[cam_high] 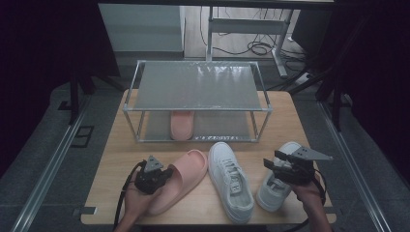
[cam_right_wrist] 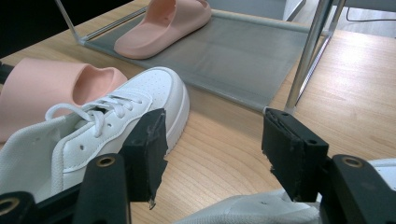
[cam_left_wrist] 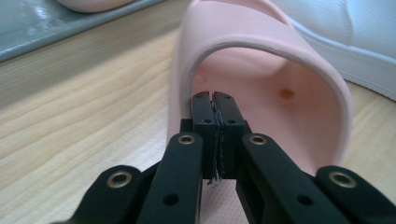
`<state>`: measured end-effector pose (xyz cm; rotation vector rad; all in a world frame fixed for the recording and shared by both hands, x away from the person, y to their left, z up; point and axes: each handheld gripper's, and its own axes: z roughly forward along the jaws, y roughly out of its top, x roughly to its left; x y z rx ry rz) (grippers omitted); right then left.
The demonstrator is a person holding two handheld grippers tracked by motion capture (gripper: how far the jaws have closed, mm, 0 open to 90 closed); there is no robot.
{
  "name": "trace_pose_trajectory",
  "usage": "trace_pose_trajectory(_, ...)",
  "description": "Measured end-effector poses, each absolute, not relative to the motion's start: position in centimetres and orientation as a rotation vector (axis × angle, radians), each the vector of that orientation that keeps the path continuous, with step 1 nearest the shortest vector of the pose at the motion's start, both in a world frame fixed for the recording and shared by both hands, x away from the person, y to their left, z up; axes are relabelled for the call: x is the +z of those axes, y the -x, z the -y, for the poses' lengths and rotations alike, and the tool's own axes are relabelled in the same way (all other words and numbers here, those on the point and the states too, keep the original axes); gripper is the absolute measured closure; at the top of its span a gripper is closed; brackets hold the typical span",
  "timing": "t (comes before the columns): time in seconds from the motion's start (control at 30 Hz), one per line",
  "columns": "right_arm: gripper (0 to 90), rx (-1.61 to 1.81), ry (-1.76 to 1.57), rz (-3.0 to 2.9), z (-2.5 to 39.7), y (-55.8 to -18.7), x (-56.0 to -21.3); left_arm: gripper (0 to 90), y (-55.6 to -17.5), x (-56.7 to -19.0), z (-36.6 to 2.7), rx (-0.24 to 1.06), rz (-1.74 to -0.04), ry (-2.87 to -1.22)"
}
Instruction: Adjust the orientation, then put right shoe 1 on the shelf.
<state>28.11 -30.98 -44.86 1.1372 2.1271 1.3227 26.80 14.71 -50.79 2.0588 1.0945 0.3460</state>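
Left gripper: jaws pressed together with nothing between them; the tips sit at the mouth of the pink slipper, over its footbed and under its strap. The left gripper view does not make clear whether they touch the sole.
Pink slipper: directly ahead of and around the left gripper's tips, lying flat on the wooden table, toe pointing away from the hand.
Right gripper: jaws spread wide, holding nothing; it hovers over the heel end of the right-hand white sneaker.
Right-hand white sneaker: just below the right gripper, its rim showing between and beneath the open jaws.
Other white sneaker: to the left of the right gripper's jaws, laces up, lying between the pink slipper and the right-hand sneaker.
Second pink slipper: well ahead of both grippers, on the lower shelf of the rack.
Rack: beyond the shoes, at the far side of the table.
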Motion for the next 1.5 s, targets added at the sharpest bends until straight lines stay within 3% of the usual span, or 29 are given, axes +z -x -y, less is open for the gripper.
trace_pose_trajectory(0.33, 40.9, 1.323, -1.139, -2.126, 31.0, -28.1, -44.9, 85.9, -26.1, -49.9, -15.1, 0.329, -1.07, -2.032)
trace_pose_trajectory(0.67, 40.9, 1.328, -1.137, -2.12, 31.1, -28.0, -44.8, 69.6, -23.9, -48.8, -16.1, 0.264, -1.028, -1.999)
trace_pose_trajectory(1.5, 40.9, 1.327, -1.14, -2.118, 31.2, -28.0, -44.8, 57.3, -23.8, -49.8, -13.4, 0.21, -0.99, -2.083)
